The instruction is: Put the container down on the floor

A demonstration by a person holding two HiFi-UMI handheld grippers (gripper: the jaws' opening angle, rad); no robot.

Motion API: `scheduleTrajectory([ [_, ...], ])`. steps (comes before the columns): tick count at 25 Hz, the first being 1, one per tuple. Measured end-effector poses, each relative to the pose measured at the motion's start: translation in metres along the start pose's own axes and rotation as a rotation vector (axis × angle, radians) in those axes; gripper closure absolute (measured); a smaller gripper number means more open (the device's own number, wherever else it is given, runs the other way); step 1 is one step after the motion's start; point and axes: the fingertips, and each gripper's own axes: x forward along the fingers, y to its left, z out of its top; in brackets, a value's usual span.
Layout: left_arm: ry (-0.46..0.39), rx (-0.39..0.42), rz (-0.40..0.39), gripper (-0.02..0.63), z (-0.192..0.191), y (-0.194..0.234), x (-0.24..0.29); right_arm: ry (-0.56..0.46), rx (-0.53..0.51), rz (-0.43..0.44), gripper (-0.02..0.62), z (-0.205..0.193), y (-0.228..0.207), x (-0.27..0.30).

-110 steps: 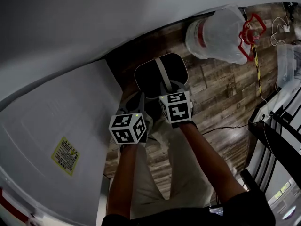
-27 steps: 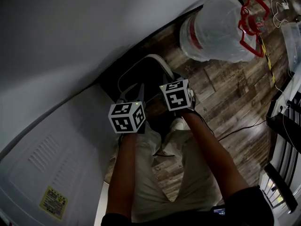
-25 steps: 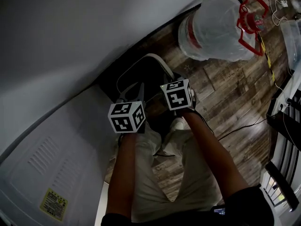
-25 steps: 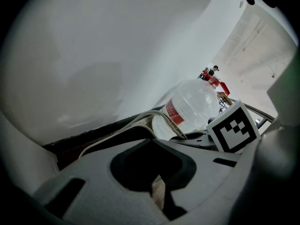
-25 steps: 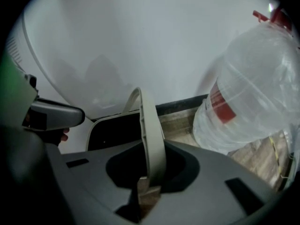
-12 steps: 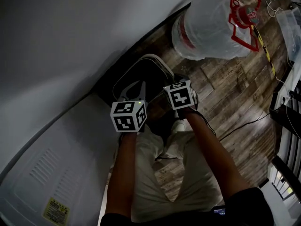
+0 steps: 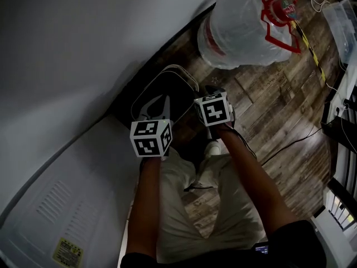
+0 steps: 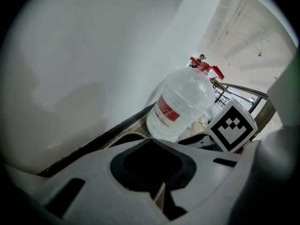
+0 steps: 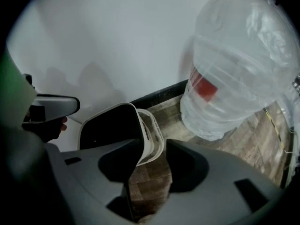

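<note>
**Right jaws let go at the wall, left stays pinched**

A pale wall (image 7: pixel 83 38) fills the left and the top, with a dark baseboard running along its foot and wood-plank floor (image 7: pixel 268 110) spreading out to the right. Down in the left corner sits a white appliance (image 7: pixel 67 205) with a yellow label (image 7: pixel 68 252) on it.

Moving right, here is the left gripper (image 8: pixel 157 182), marker cube (image 7: pixel 150 138) facing up. Its jaws are drawn almost together, and a thin pale strip shows in the slit, which looks like the rim of the container (image 7: pixel 167 91) caught between the pads.

The container itself, white-walled and dark inside, is down at the base of the wall between the two grippers. It is tipped so that its mouth faces up (its bottom edge is hidden, so contact with the planks cannot be confirmed).

On its right side comes the right gripper (image 9: pixel 152 172), and its jaws are opening. The container's right edge stands in the gap, close against the inner jaw, with bare floor showing beside it and no squeeze from the other pad. Its own cube (image 7: pixel 213 109) sits just above a light shoe (image 7: pixel 212 148).

Further right, a big clear water jug (image 7: pixel 240 29) with a red band and red handle (image 7: pixel 279 13) lies near the wall, apart from the container. Thin cables (image 7: pixel 290 147) trail across the planks at the far right.
</note>
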Motion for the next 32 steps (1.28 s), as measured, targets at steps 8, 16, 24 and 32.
scheduleTrajectory([
  [8, 0.024, 0.010, 0.008, 0.592, 0.000, -0.018, -0.011, -0.028, 0.033, 0.001, 0.457, 0.000, -0.004, -0.027],
  [16, 0.047, -0.064, 0.020, 0.592, -0.003, -0.054, -0.058, -0.029, 0.045, -0.008, 0.552, 0.000, -0.002, -0.098],
  [24, 0.037, -0.054, -0.014, 0.592, 0.049, -0.121, -0.120, -0.100, 0.103, 0.014, 0.563, 0.022, -0.002, -0.204],
  [32, -0.008, -0.009, -0.033, 0.592, 0.115, -0.192, -0.182, -0.200, 0.139, 0.054, 0.565, 0.043, 0.002, -0.319],
])
